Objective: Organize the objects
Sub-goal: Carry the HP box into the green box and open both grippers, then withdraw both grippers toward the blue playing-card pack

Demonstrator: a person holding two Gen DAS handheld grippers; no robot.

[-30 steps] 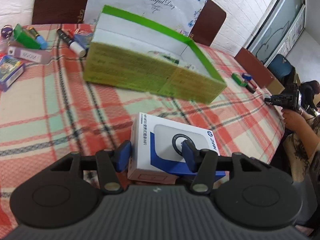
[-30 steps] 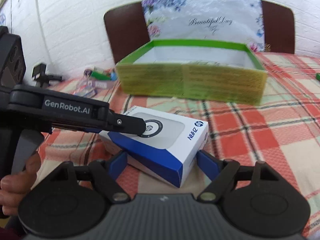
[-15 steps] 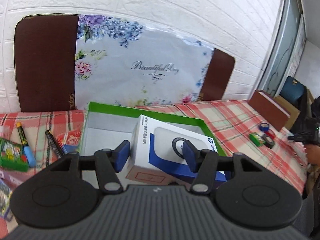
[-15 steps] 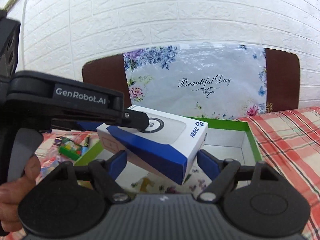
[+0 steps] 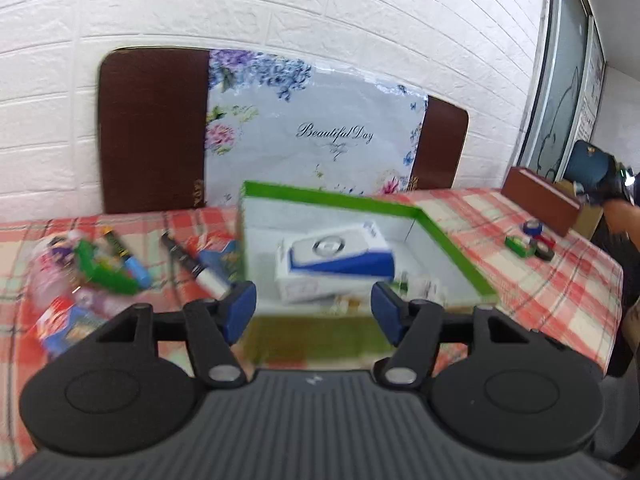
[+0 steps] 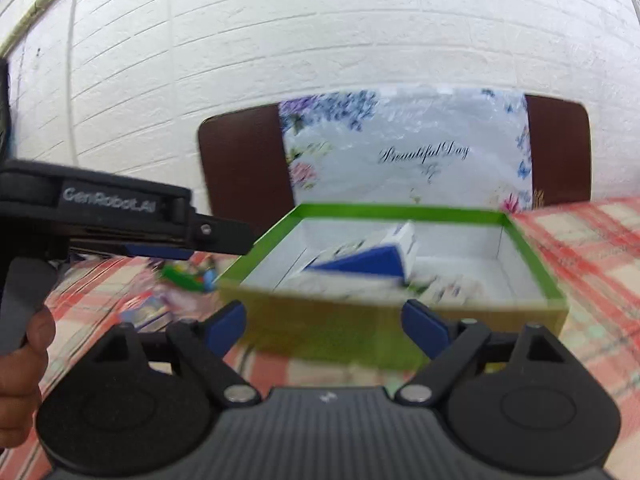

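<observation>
Lying tilted inside the green tray (image 5: 448, 240), the white-and-blue box (image 5: 336, 264) runs lengthwise across it; left gripper (image 5: 313, 312) and right gripper (image 6: 324, 322) both gape, holding nothing.

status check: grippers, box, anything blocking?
Left gripper open. Right gripper open. White-blue box in green tray, tilted. Nothing blocking.

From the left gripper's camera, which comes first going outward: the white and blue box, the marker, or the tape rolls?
Nearest first from the left gripper:
1. Marker, just beyond its left finger, on the cloth.
2. White and blue box, straight ahead, inside the green box.
3. Tape rolls, far right, near the table edge.
</observation>
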